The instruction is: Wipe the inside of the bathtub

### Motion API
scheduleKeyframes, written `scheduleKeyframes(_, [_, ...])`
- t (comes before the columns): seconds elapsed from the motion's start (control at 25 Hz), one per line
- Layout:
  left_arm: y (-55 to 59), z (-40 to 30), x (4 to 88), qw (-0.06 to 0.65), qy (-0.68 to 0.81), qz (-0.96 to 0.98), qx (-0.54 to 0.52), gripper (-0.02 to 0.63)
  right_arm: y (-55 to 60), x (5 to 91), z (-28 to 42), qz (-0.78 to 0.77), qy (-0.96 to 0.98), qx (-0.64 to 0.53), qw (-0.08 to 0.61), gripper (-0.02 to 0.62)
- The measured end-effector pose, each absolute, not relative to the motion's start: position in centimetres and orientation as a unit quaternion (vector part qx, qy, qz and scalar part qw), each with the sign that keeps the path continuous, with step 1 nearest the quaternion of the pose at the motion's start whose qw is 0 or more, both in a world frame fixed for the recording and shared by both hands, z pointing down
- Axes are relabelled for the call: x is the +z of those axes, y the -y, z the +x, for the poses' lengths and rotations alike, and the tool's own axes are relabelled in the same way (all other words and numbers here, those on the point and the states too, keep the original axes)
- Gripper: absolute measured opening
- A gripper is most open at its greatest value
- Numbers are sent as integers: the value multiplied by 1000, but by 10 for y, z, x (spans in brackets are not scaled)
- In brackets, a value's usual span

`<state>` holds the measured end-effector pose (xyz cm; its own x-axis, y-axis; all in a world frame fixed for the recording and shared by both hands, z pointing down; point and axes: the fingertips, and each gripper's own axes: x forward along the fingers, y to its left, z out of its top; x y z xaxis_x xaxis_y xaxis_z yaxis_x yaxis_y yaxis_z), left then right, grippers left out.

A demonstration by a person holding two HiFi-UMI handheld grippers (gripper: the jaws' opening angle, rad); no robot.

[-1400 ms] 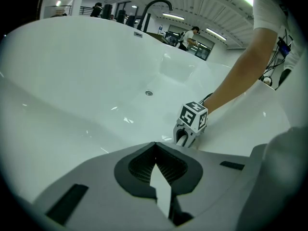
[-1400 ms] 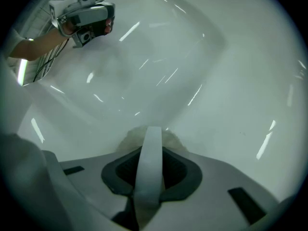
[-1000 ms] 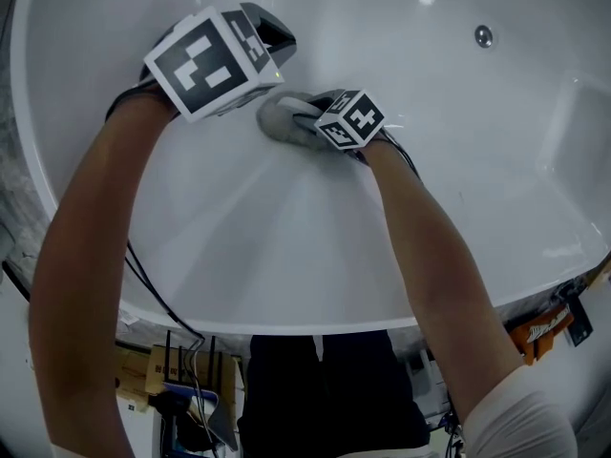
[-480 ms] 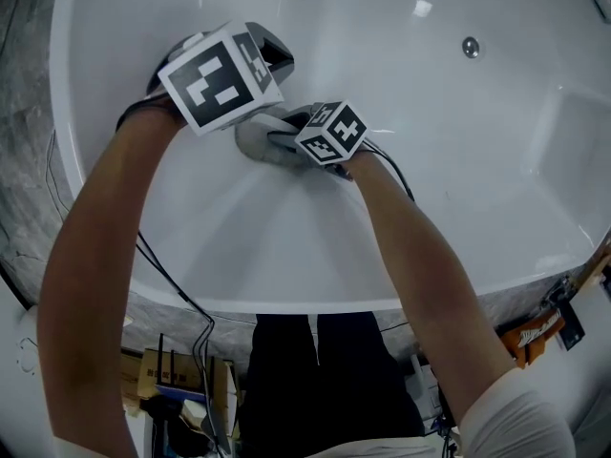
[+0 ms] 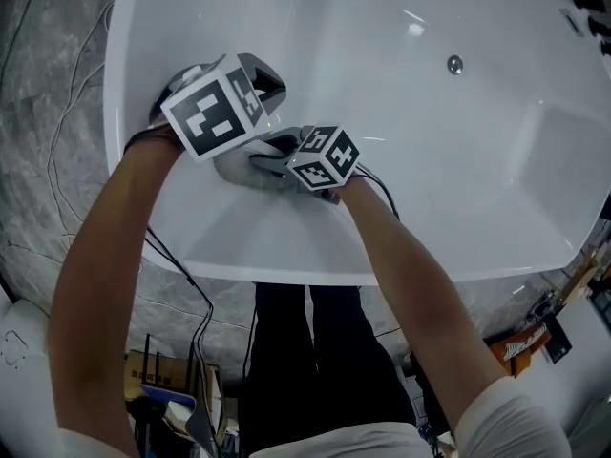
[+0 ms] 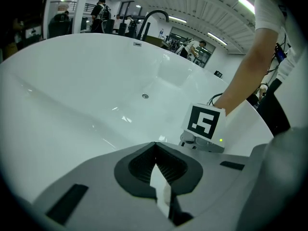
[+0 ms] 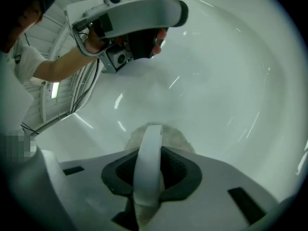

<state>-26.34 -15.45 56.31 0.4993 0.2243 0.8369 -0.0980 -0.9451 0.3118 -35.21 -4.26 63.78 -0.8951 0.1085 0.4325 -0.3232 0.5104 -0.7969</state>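
The white bathtub (image 5: 449, 170) fills the head view, and both arms reach down into its left end. A grey cloth (image 5: 234, 170) lies pressed against the tub's inner wall. My right gripper (image 5: 267, 160) is shut on it. In the right gripper view, a white band (image 7: 148, 153) runs between the jaws and the grey cloth (image 7: 180, 139) bulges just beyond them. My left gripper (image 5: 275, 86) hovers just above and left of the cloth, jaws shut, with only a thin white sliver at their seam (image 6: 156, 170). It also appears overhead in the right gripper view as the left gripper (image 7: 144, 44).
A round metal fitting (image 5: 455, 64) sits in the far tub wall. A black tap (image 6: 154, 19) arches over the far rim. Grey stone floor (image 5: 48, 160) and loose cables (image 5: 196, 299) lie outside the tub's near rim, beside the person's legs.
The right gripper has dragged the cloth leftward along the tub wall toward its left end. The left gripper moved with it, and the head view shifted.
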Motion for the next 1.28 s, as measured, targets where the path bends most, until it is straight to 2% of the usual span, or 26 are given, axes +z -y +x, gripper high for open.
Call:
scheduleKeyframes(0.28, [147,-279,529,177,-8,857,484,6,36,563,-380,47,858,481,176,89])
scheduleKeyframes(0.76, [160,-331,464,173,56,851,493,6,18,466,-412,9,882,447,149,89])
scheduleKeyframes(1.28, [142,-356,412,196,125,840,490,6,3,411,-399,-25,898,414,147,89])
